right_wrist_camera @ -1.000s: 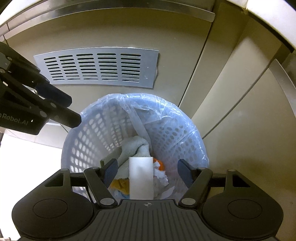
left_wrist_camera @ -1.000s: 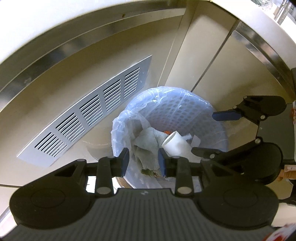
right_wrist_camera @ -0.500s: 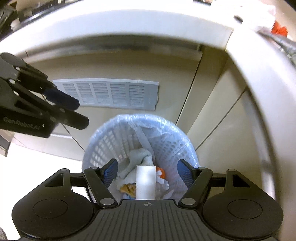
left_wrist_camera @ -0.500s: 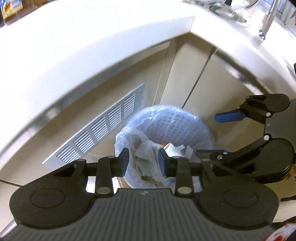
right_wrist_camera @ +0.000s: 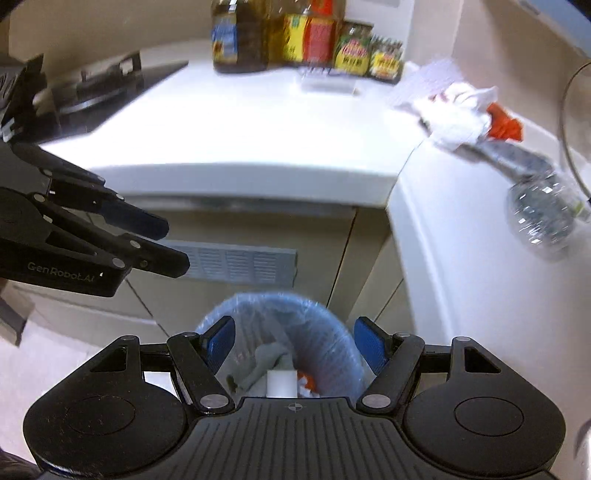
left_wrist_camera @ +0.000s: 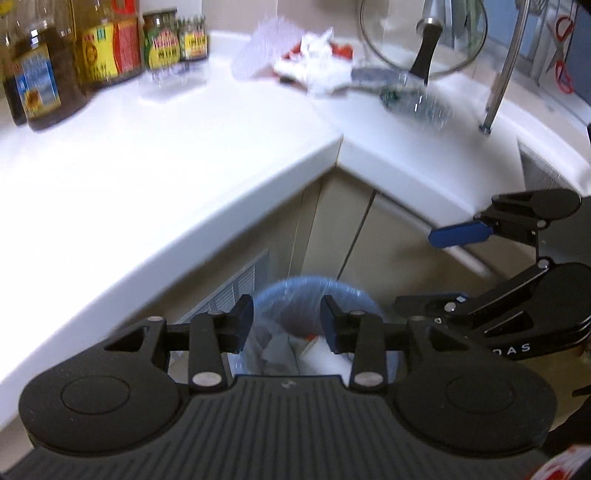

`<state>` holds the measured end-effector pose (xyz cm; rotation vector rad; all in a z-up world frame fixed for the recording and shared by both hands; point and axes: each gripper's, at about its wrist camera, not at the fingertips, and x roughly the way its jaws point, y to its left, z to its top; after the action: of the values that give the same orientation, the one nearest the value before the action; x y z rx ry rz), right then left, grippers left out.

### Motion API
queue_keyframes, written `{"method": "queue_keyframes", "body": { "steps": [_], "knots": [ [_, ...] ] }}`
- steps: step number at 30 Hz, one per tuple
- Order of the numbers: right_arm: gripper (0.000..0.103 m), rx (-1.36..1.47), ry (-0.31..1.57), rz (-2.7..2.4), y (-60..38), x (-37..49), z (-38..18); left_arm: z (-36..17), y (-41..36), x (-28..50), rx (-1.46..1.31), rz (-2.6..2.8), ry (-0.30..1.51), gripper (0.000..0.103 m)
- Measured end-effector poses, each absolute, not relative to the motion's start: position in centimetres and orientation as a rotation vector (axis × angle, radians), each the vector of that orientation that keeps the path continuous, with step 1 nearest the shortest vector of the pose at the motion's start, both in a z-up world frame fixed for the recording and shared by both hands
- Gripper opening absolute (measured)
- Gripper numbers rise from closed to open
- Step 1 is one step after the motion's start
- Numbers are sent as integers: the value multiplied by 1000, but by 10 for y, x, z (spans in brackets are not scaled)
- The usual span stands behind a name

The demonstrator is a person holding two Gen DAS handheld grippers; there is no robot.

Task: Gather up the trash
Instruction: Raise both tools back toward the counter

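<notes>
Left wrist view: your left gripper (left_wrist_camera: 286,321) is opening, empty; the crumpled white paper wad (left_wrist_camera: 321,68) lies at twelve o'clock on the white countertop (left_wrist_camera: 147,162).

Right wrist view: your right gripper (right_wrist_camera: 294,345) gapes empty; the crushed clear plastic bottle (right_wrist_camera: 543,214) at two o'clock is nearer it, its long axis slanting away.

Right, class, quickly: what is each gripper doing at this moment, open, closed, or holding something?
Left gripper: opening, nothing between its fingers; the bin lies below.
Right gripper: open, holding nothing.

Sauce bottles (right_wrist_camera: 280,33) and jars (right_wrist_camera: 369,55) line the white countertop (right_wrist_camera: 258,125) beside a stove (right_wrist_camera: 92,88).
</notes>
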<state>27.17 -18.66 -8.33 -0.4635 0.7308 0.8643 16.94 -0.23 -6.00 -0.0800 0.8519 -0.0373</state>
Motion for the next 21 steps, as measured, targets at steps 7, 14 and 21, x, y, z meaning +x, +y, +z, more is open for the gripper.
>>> {"method": "queue_keyframes", "body": {
  "steps": [7, 14, 21],
  "knots": [
    [71, -396, 682, 839, -196, 275, -52, -29, -6, 179, -57, -29, 782, 44],
    [71, -346, 634, 808, -203, 294, -32, -10, -12, 195, -45, -21, 735, 46],
    [71, -297, 606, 786, -205, 324, -17, 6, -9, 213, -57, 17, 697, 51]
  ]
}}
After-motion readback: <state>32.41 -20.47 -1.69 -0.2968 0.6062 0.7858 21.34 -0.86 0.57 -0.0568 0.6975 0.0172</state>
